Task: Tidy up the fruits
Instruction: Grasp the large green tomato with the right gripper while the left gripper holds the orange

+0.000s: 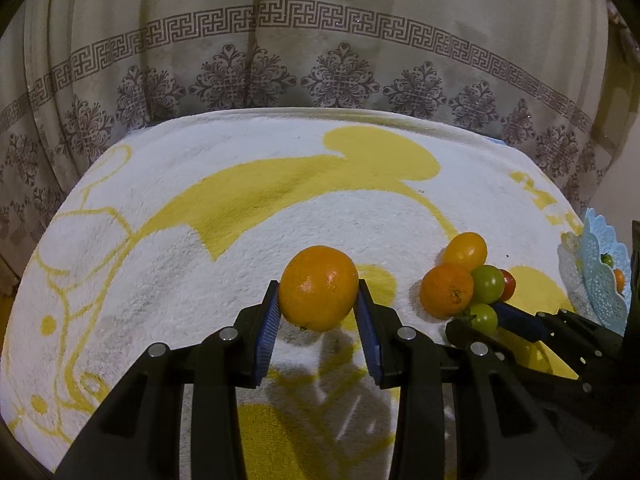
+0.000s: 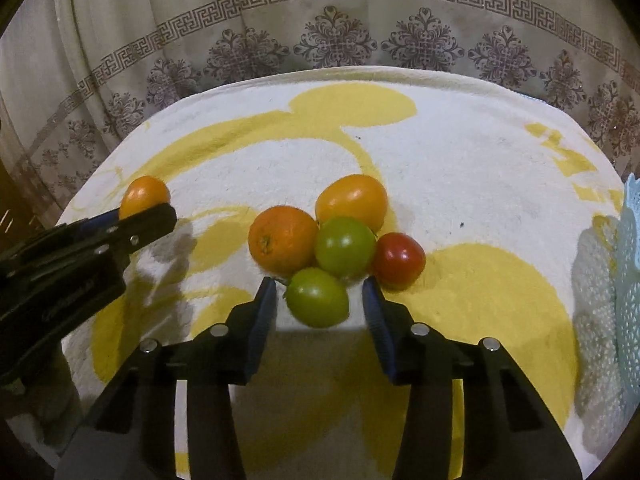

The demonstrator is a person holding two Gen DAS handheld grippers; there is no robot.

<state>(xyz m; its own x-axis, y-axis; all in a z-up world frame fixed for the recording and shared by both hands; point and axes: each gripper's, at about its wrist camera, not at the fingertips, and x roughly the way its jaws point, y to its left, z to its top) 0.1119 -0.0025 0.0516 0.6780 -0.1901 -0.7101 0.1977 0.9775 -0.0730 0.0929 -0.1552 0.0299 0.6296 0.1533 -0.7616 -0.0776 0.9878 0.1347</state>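
Note:
My left gripper (image 1: 318, 300) is shut on a large orange (image 1: 318, 287) and holds it just above the towel; the orange also shows in the right wrist view (image 2: 145, 196). My right gripper (image 2: 320, 300) is open, its jaws on either side of a green tomato (image 2: 318, 298) without touching it. Behind that tomato lie an orange (image 2: 282, 245), a second green tomato (image 2: 345, 246), a yellow-orange fruit (image 2: 352, 200) and a red tomato (image 2: 399, 260), clustered together. The cluster also shows in the left wrist view (image 1: 466, 280).
A white towel with yellow print (image 2: 440, 152) covers the table. A light blue perforated basket (image 1: 600, 276) stands at the right edge with some fruit inside. A patterned curtain (image 1: 320, 60) hangs behind the table.

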